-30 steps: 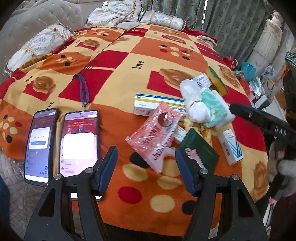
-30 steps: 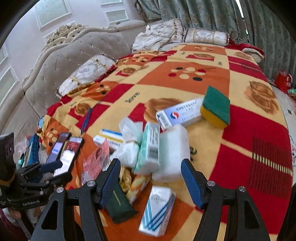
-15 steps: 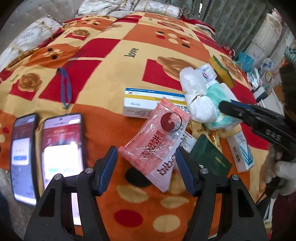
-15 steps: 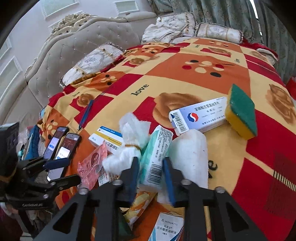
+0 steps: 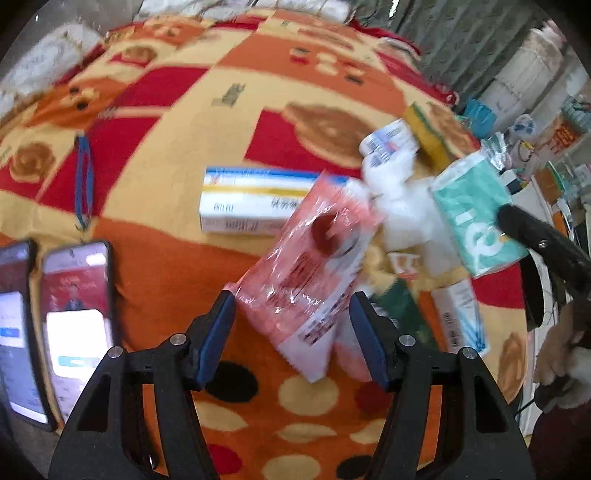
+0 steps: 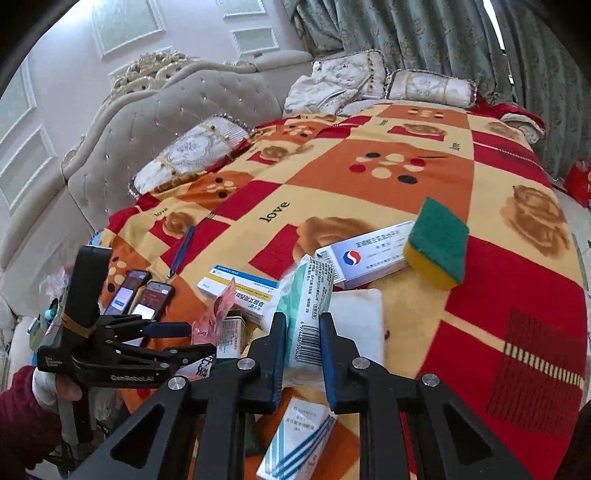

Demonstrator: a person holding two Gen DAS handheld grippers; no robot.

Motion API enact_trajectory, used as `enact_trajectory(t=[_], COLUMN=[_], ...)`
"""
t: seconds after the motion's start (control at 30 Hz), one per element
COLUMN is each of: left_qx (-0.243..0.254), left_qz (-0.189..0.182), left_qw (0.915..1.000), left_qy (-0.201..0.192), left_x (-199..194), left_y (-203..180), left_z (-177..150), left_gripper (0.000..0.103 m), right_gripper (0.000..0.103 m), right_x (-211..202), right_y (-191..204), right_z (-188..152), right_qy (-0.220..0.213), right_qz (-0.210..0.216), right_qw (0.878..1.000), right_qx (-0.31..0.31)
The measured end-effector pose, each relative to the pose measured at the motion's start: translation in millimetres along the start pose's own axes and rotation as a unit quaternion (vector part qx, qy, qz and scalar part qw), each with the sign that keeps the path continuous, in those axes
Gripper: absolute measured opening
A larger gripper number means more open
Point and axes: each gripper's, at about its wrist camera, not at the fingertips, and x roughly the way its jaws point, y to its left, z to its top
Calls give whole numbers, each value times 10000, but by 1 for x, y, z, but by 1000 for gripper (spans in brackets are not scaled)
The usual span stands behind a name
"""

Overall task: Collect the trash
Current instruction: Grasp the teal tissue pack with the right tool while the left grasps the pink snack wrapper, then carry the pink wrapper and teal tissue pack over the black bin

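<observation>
Bed w/ red, orange & cream patchwork blanket [image 6: 369,177], grey tufted headboard [image 6: 177,110] behind, green patterned curtains [image 6: 424,33] at far side. Right gripper [image 6: 303,332] clamped on mint-green tissue pack [image 6: 308,295], raised off the pile. Left gripper [image 5: 291,332] fingers apart around pink plastic snack wrapper [image 5: 314,258], pads not pressing. Two phones [image 5: 77,314] lie at blanket's left edge.
</observation>
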Motion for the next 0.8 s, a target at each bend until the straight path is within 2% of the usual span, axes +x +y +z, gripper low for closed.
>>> enact_trajectory(t=[0.07,0.13,0.33,0.43,0.5,0.67,0.73,0.8], left_qx=[135,230,-118,-75,9,226,262,139], left_qz=[139,189,117,24,9,-244,-251,-486], left_qw=[9995,9989,9997,9999,9999,9989,9987,9980], left_qy=[-237,-363,-153,109,163,332,347,383], left_x=[-10,-12,5,19,26,27,24,17], left_y=[-3,-3,16,11,4,-11,-12,-9], left_z=[3,8,19,14,10,-3,-6,-7], left_gripper=[65,72,73,73,85,84,75,42], right_gripper=[17,17,17,17,17,17,17,17], right_x=[-5,-8,-16,-18,-18,-22,-25,-30], right_y=[-3,-5,-9,-12,-14,-17,-18,-21], right_z=[-2,-4,-9,-10,-11,-14,-15,-17], right_qy=[-21,-37,-48,-42,-58,-92,-121,-162], right_qz=[21,48,73,71,87,107,95,83], right_qw=[10000,10000,9999,9999,9998,9997,9997,9996], right_qx=[46,80,100,113,158,194,197,220])
